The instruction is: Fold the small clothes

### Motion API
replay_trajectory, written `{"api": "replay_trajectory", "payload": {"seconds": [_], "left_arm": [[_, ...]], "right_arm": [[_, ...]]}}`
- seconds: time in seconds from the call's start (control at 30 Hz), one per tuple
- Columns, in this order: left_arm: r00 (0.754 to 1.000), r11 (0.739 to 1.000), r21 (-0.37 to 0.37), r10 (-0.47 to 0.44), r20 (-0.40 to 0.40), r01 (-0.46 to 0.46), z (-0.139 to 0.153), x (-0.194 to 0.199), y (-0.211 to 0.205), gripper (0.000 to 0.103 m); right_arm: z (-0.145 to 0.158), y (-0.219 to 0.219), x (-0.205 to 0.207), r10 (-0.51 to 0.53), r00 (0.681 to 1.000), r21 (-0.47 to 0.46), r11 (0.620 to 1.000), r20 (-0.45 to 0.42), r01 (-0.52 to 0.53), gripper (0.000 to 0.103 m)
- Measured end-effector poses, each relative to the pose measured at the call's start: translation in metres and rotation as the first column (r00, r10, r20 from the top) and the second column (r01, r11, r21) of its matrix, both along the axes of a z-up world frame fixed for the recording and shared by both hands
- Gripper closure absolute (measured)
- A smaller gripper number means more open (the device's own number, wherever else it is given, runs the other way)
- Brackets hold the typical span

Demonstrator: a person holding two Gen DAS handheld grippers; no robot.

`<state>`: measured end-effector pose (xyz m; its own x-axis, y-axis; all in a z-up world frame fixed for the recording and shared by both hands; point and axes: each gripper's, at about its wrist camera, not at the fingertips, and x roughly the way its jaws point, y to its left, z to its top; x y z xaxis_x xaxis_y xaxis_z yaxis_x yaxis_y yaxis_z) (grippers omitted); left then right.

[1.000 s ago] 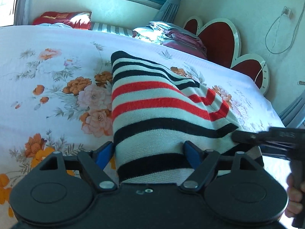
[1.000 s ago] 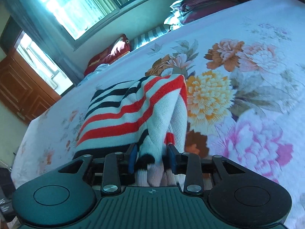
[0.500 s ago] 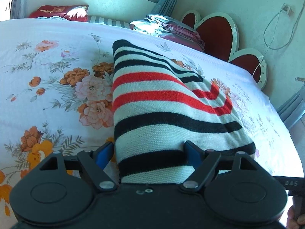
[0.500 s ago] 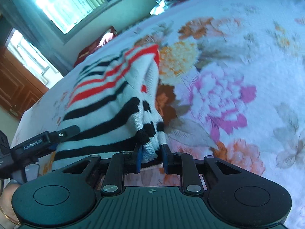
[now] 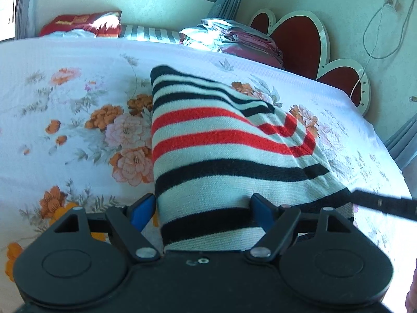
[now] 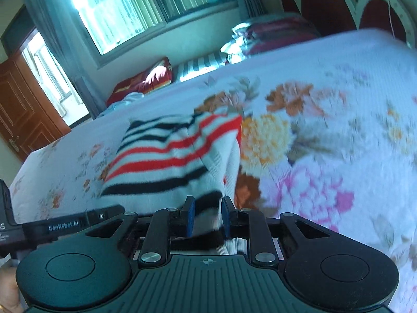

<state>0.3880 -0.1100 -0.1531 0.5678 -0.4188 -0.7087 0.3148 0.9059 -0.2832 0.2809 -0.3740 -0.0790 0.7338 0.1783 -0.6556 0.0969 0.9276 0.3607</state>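
A small knit garment (image 5: 221, 161) with black, white and red stripes lies on the floral bedsheet (image 5: 65, 120). My left gripper (image 5: 203, 208) is open wide, its blue pads on either side of the garment's near black-striped end, which runs between them. My right gripper (image 6: 206, 216) has its blue pads partly apart around the garment's near corner (image 6: 208, 203); the view is blurred. The garment (image 6: 169, 159) stretches away from it to the left. The right gripper's finger shows in the left wrist view (image 5: 383, 203) at the garment's right corner.
A heart-shaped red headboard (image 5: 299, 41) stands at the far right. Folded bedding (image 5: 234, 39) and a red pillow (image 5: 83, 23) lie at the far edge under the window. A wooden door (image 6: 23, 109) is at the left.
My right gripper's pads have spread apart from the garment corner they pinched. That gripper has swung back so its finger shows again beside the garment. My left gripper stayed open and in place.
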Motion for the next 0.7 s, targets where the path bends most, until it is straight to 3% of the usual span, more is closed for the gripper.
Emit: {"api": "replay_trajectory", "payload": {"seconds": [0.17,0.33,0.53,0.7], "left_arm": [[0.999,1.0,-0.008,0.015,0.035,-0.015,0.014,0.004,-0.001,0.026],[0.998,1.0,-0.007,0.017,0.054,-0.017,0.02,0.018,-0.008,0.026],[0.999,0.999,0.032,-0.003,0.038,0.002,0.002,0.025,-0.015,0.022],[1.0,1.0,0.004,0.011,0.004,-0.011,-0.003,0.03,-0.01,0.02]], "right_arm": [[0.012,0.026,0.018,0.049,0.996,-0.125,0.991,0.07,-0.04,0.082],[0.0,0.032,0.035,0.073,0.997,-0.155,0.986,0.039,-0.066,0.082],[-0.032,0.02,0.036,0.065,0.997,-0.192,0.979,-0.035,-0.071,0.085],[-0.036,0.013,0.039,0.07,0.996,-0.183,0.98,-0.052,-0.078,0.084]]}}
